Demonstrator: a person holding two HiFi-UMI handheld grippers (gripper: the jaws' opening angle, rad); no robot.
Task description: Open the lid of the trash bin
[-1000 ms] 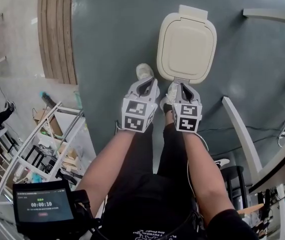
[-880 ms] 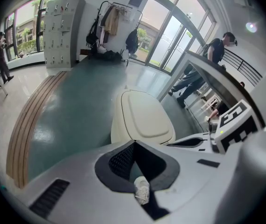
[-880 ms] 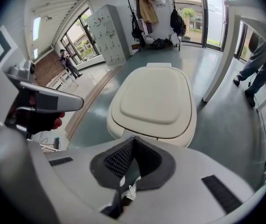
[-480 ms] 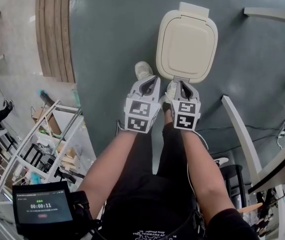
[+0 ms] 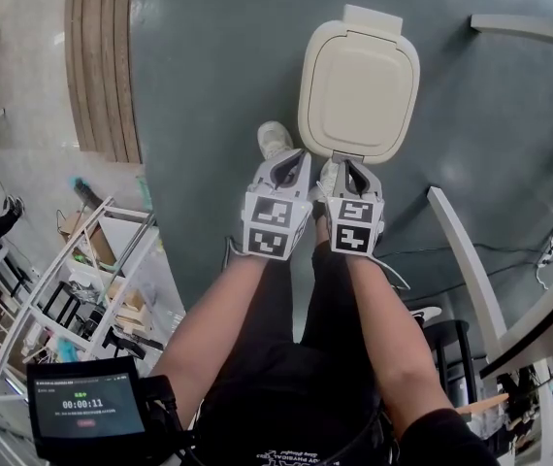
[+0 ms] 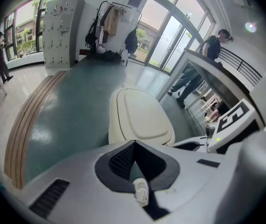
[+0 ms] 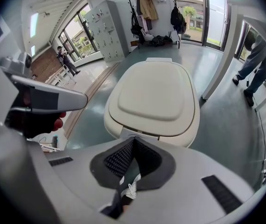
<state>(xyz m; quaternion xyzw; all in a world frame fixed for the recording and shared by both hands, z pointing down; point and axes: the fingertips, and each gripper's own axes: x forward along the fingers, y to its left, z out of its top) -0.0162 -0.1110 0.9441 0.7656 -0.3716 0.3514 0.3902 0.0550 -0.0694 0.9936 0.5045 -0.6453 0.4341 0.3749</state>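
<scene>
left gripper (image 5: 291,155), right gripper (image 5: 344,162) edged forward | cream lid (image 5: 359,74) flat, closed | jaws together

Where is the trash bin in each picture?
Head view: the bin is at the top, a little right of the middle.
Left gripper view: in the middle, just above the jaws.
Right gripper view: in the middle, large, just above the jaws.
Shared landmark: the wood strip in the floor lies left of the bin in every view.
</scene>
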